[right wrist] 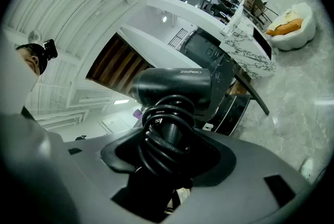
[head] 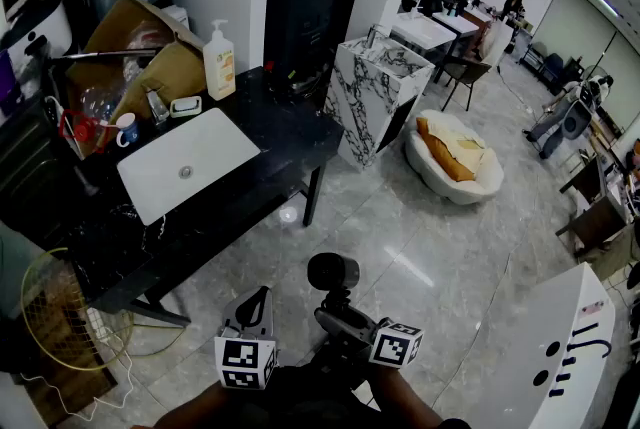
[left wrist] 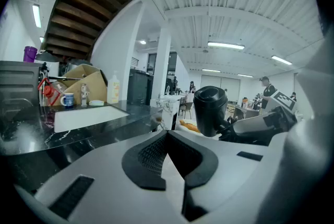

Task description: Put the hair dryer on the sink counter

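Note:
A black hair dryer [head: 333, 272] with its cord wound round the handle is held upright over the tiled floor, a little in front of the counter. My right gripper [head: 337, 319] is shut on that handle; in the right gripper view the dryer [right wrist: 172, 87] fills the jaws of the gripper [right wrist: 167, 150]. The left gripper [head: 260, 299] hangs just to its left, shut and holding nothing. In the left gripper view, the dryer's barrel [left wrist: 211, 110] shows past the closed tips of the left gripper [left wrist: 166, 134]. The black sink counter [head: 290, 132] with its white basin [head: 215, 142] stands ahead to the left.
On the counter stand a soap bottle [head: 219, 62], a soap dish [head: 185, 105], a mug [head: 127, 128] and a cardboard box [head: 140, 47]. A marble-patterned pedestal [head: 375, 92] and a white cushioned seat [head: 455, 157] sit to the right. A wire fan [head: 60, 312] lies at the left.

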